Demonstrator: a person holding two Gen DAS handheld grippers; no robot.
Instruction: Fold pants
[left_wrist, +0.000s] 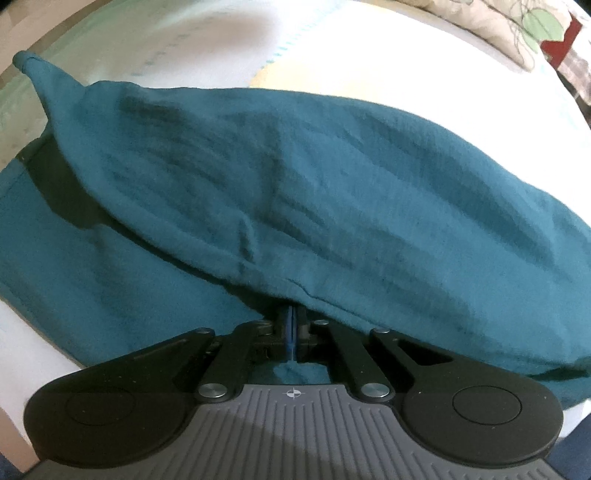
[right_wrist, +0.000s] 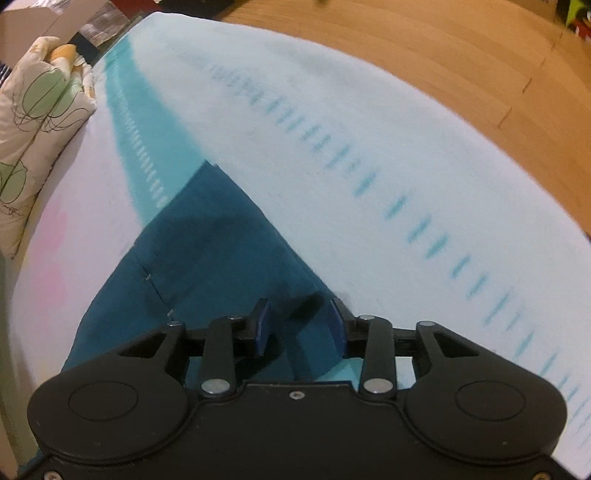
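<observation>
The teal pants (left_wrist: 295, 177) lie on a bed with a pale sheet (left_wrist: 192, 40). In the left wrist view my left gripper (left_wrist: 291, 314) is shut on the edge of the pants, and a lifted fold drapes over the fingertips and hides them. A lower layer lies flat at the left. In the right wrist view a teal pant leg (right_wrist: 207, 243) stretches away across the bed. My right gripper (right_wrist: 299, 321) is open just above the leg's near part, with its blue pads (right_wrist: 263, 326) on either side of the cloth.
A floral pillow (right_wrist: 33, 122) lies at the bed's far left; it also shows in the left wrist view (left_wrist: 517, 26). The sheet has a turquoise stripe (right_wrist: 147, 122) and dashed lines. Wooden floor (right_wrist: 461, 48) runs beyond the bed's right edge.
</observation>
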